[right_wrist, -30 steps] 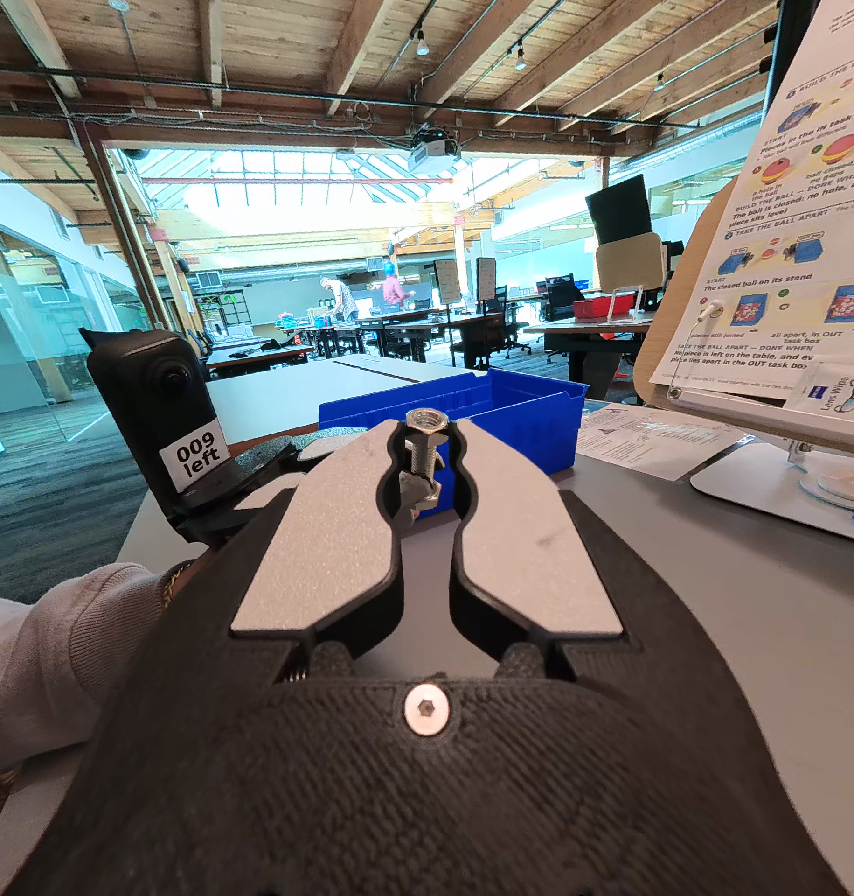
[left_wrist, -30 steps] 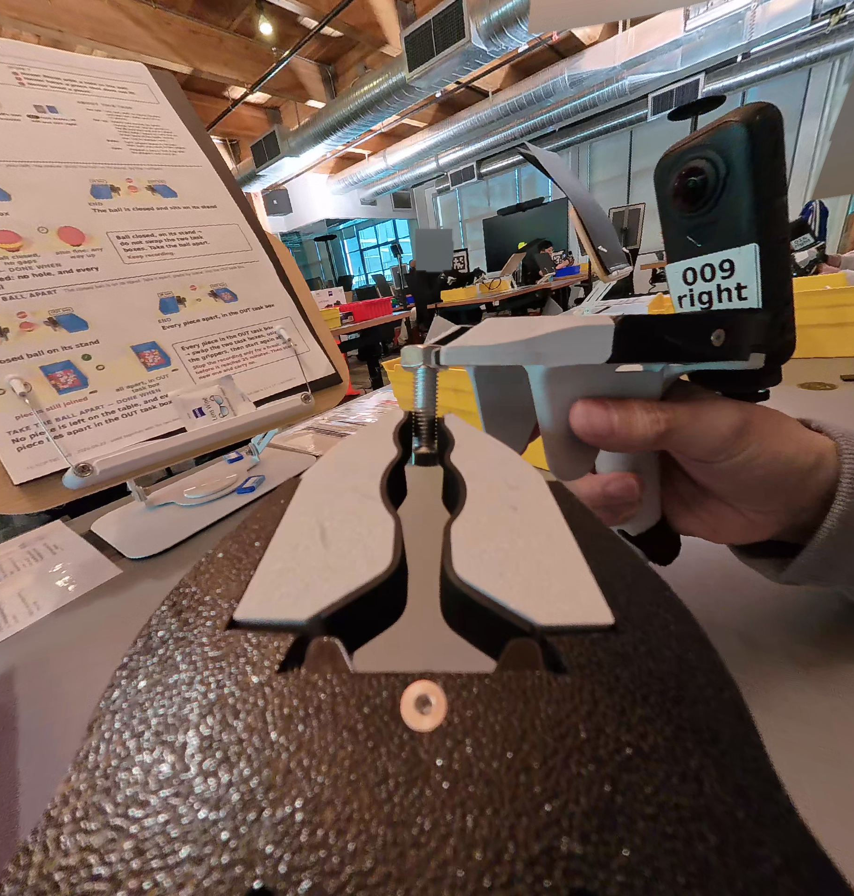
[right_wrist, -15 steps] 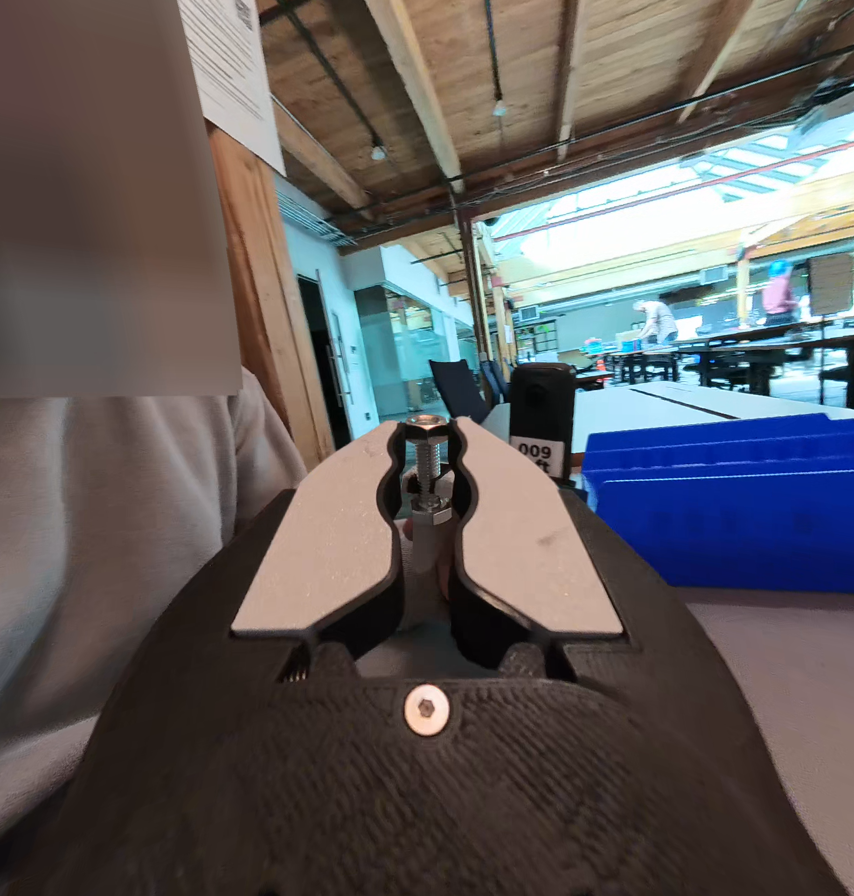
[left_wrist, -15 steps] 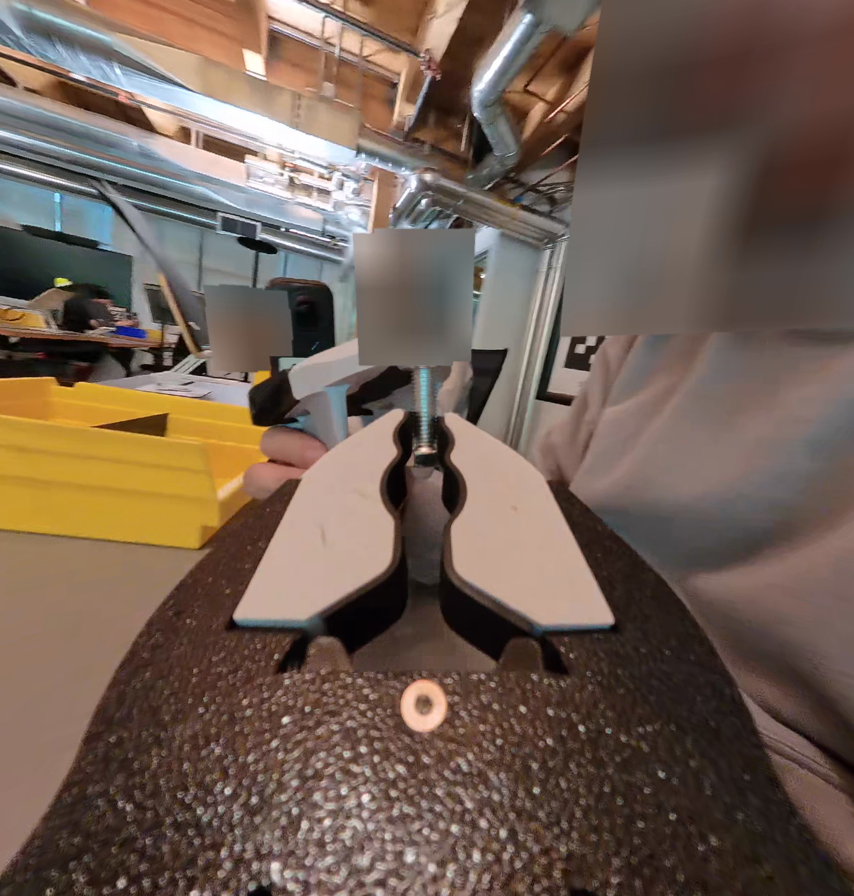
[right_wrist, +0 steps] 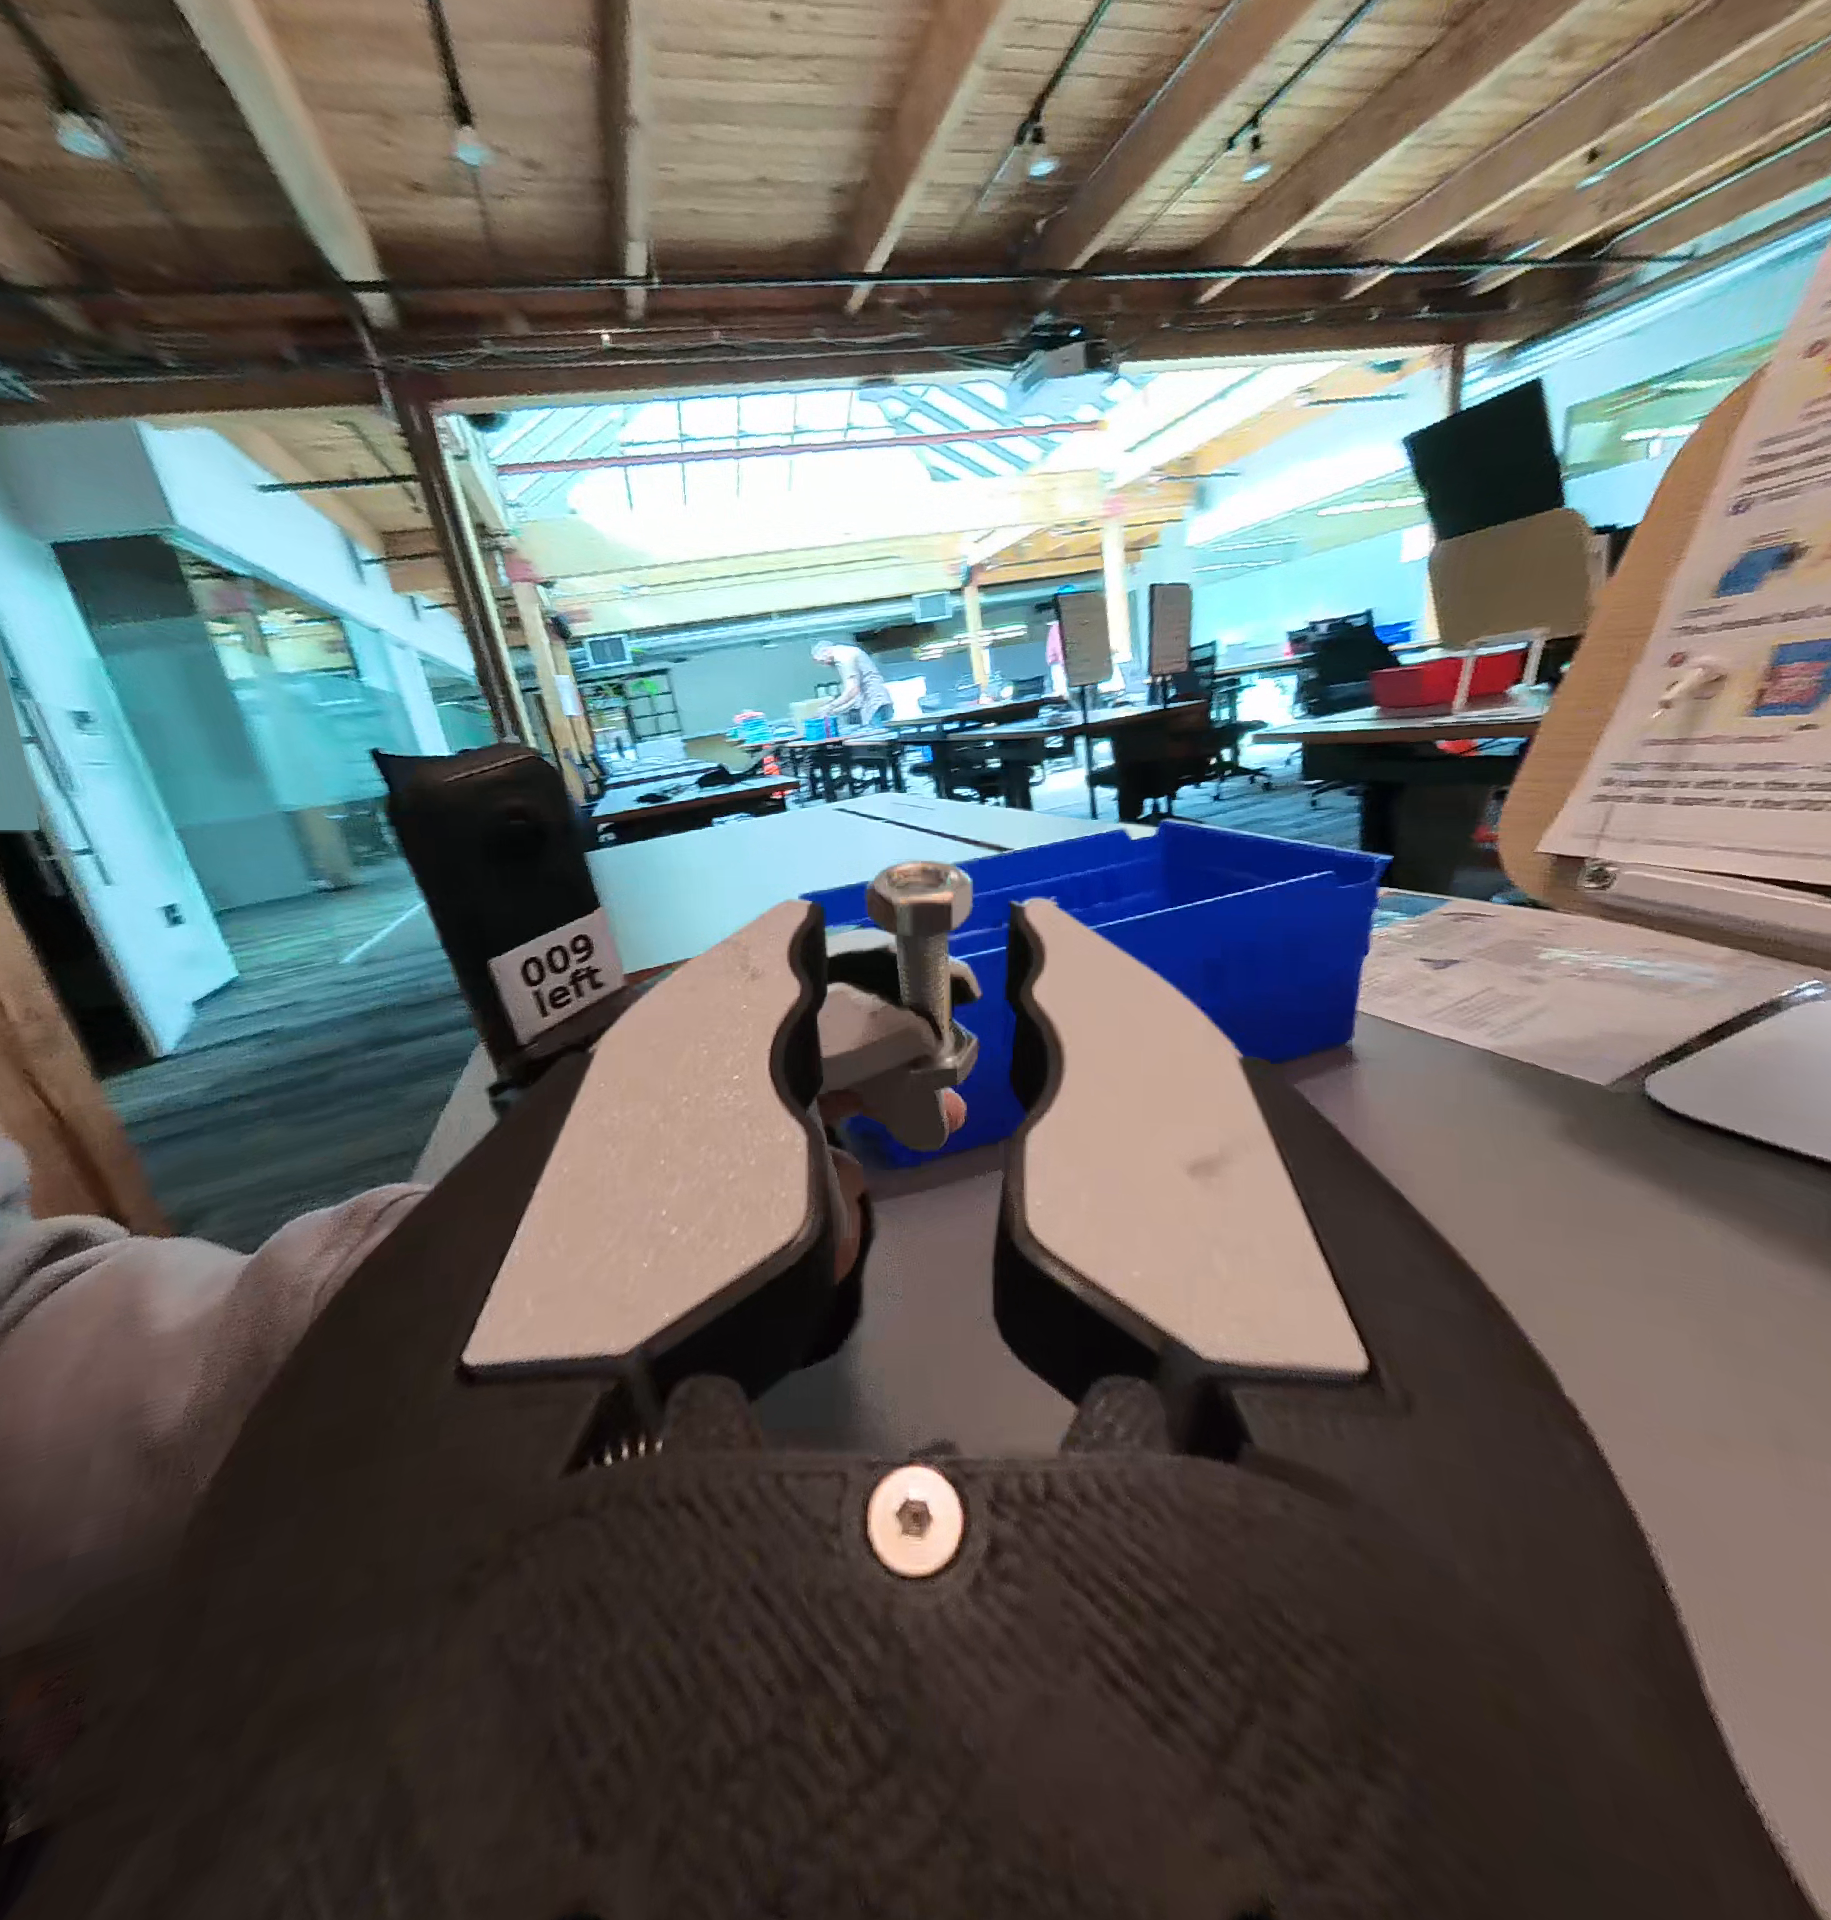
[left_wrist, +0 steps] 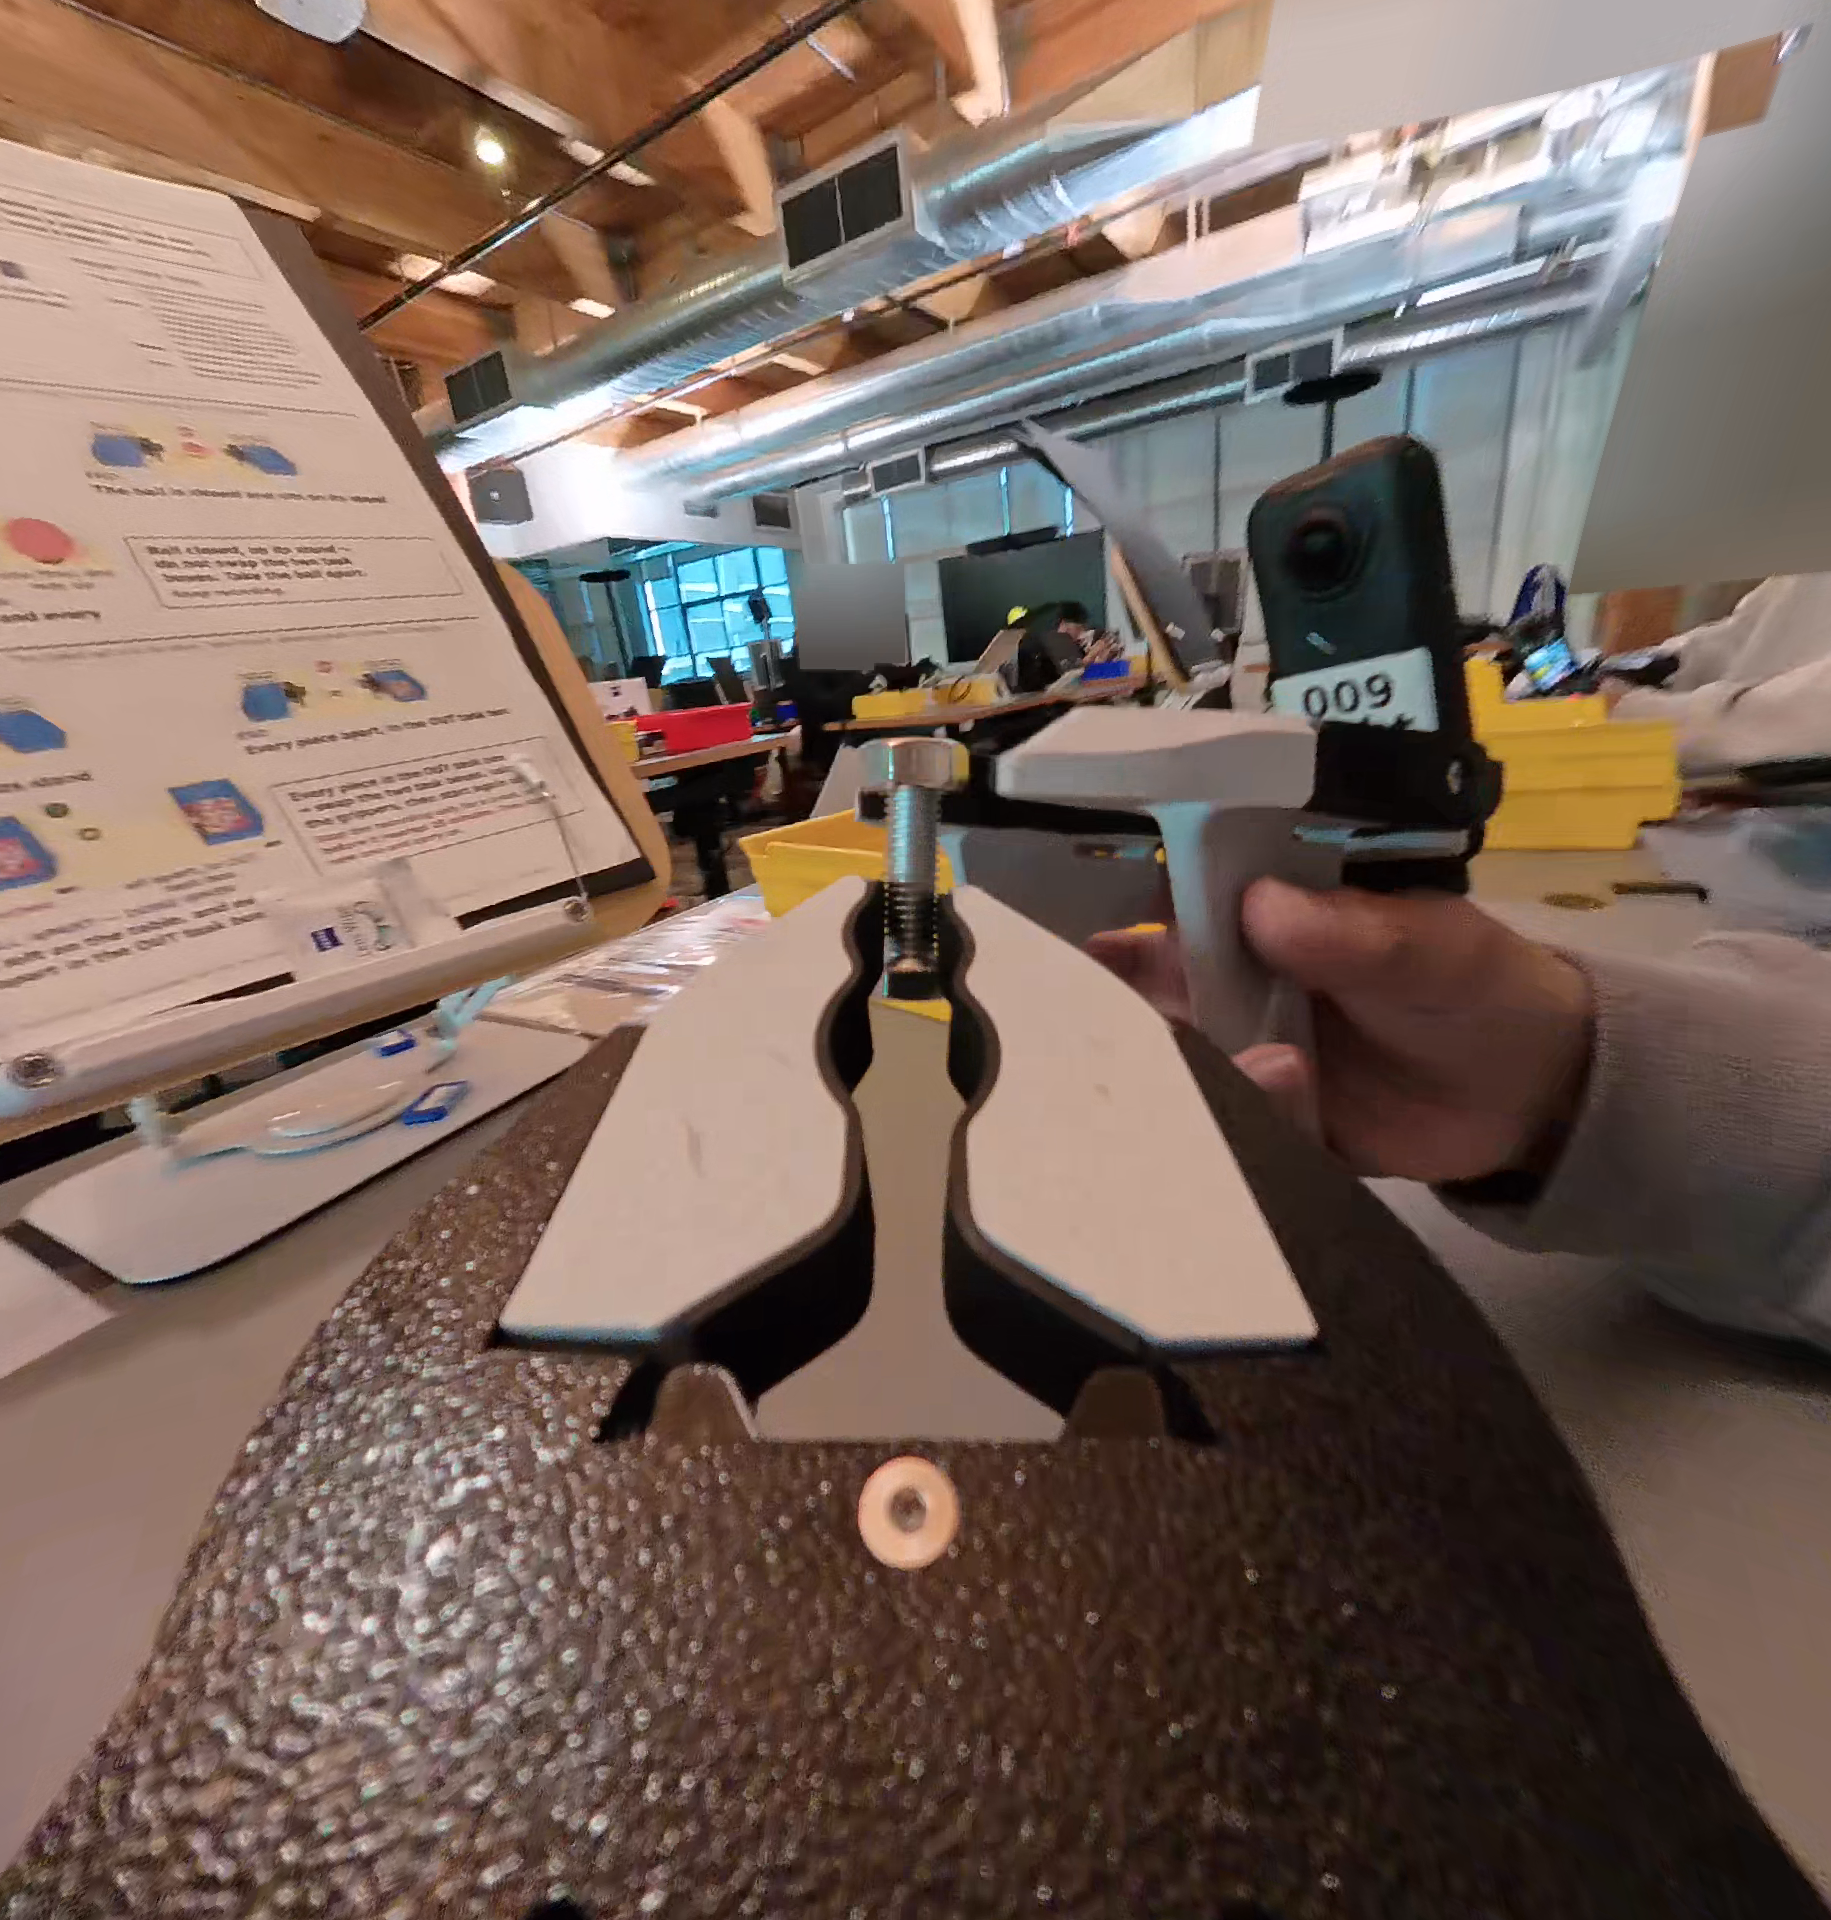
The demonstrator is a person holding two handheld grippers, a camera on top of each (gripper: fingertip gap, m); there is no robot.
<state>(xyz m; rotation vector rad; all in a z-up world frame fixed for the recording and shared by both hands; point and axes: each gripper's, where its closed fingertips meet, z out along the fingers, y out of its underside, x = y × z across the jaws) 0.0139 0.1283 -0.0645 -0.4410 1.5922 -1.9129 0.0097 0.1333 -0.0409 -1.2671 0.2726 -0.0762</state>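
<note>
Left gripper clamps a steel bolt upright – right gripper stands open around it.

Left fingers nearly together, pads pressed on the bolt's threaded lower end, hex head up. In the right wrist view the bolt sits between the right fingertips with clear gaps either side – not gripped, jaws moderately open. A hand holds the right gripper's handle. Blue bin just behind on the grey table; yellow bin and instruction board nearby.

Bright skylight daylight, fisheye-bent edges, perhaps slight motion blur on surroundings.
</note>
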